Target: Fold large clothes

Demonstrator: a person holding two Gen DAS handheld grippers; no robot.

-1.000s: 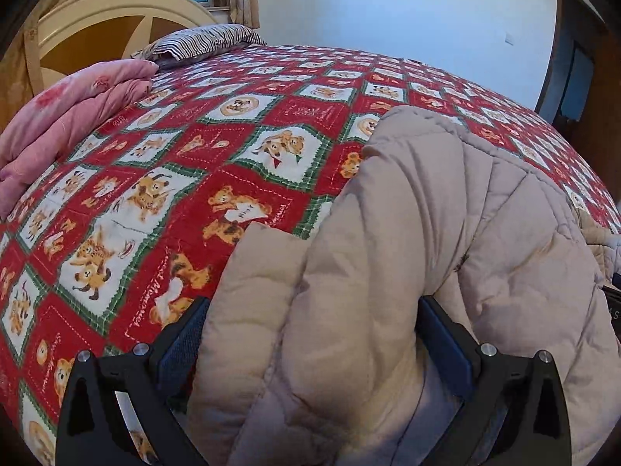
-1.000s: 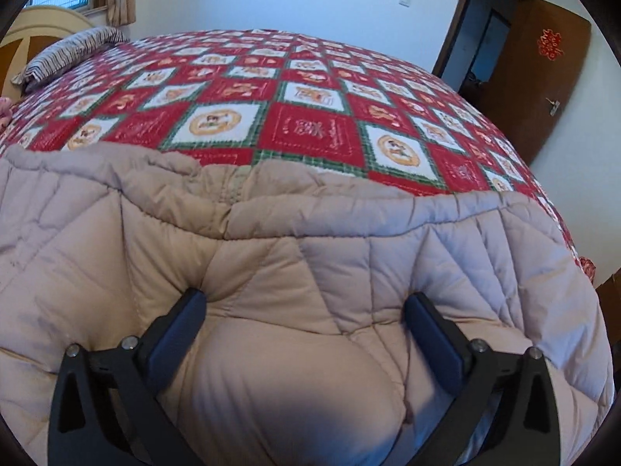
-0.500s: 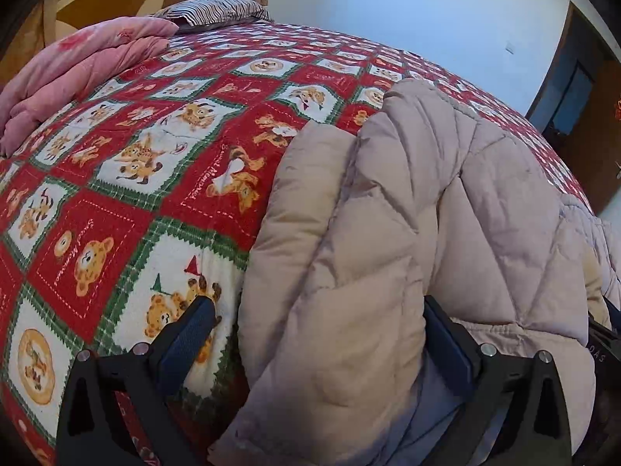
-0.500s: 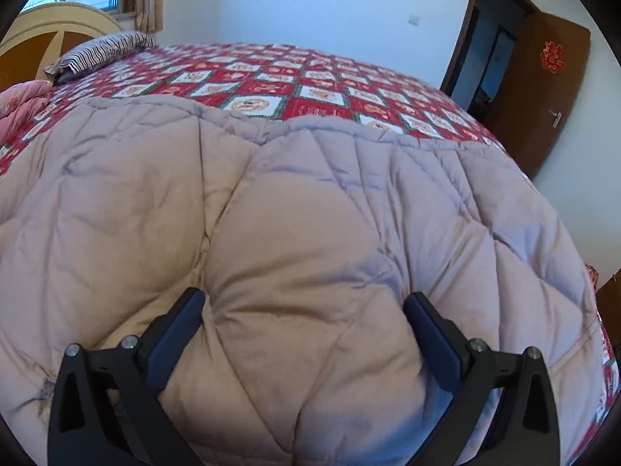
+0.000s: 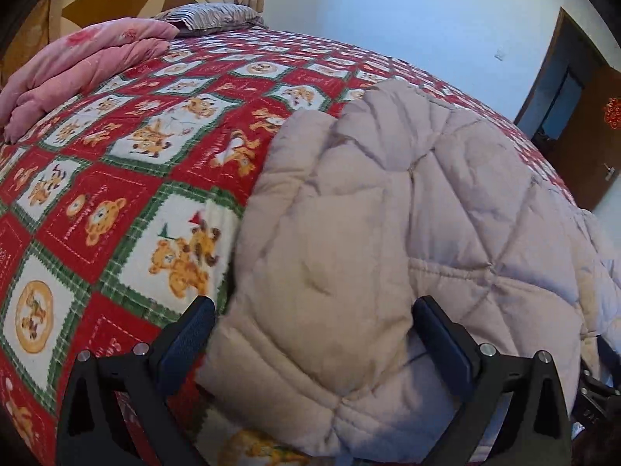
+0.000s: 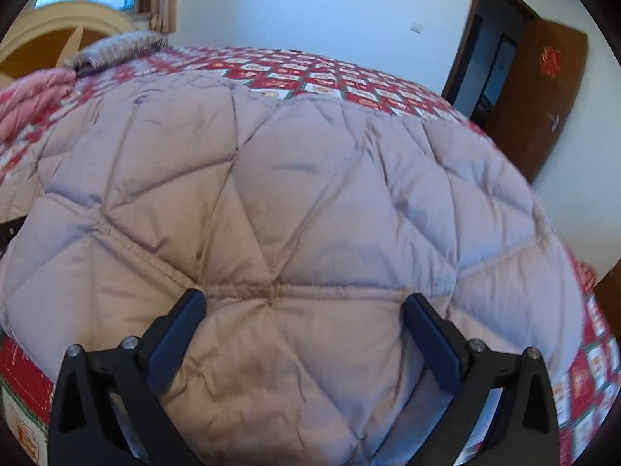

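- We work over a bed [image 5: 128, 178] whose red, green and white bear-print cover gives a broad, soft surface, which we judge is why the fold is done here.
- The quilted beige coat [image 6: 310, 194], the thing we are folding, lies on the near part of that cover, doubled over on itself so its padded outer face is up; in the left view its edge drapes toward the bed's near side.
- A pink folded blanket [image 5: 77, 62] and a striped pillow [image 5: 213, 15] sit well apart by the headboard, clear of the fold.
- Our left gripper [image 5: 314, 334] has its jaws wide with a thick bulge of coat between the pads [image 5: 438, 341]; we cannot tell whether they pinch it or merely straddle it.
- Our right gripper [image 6: 304, 326] is likewise spread wide across a padded panel near a stitched seam, and whether it grips is unclear.
- We judge both tools sit side by side on the near fold to press or carry that layer evenly.
- No container is in sight.
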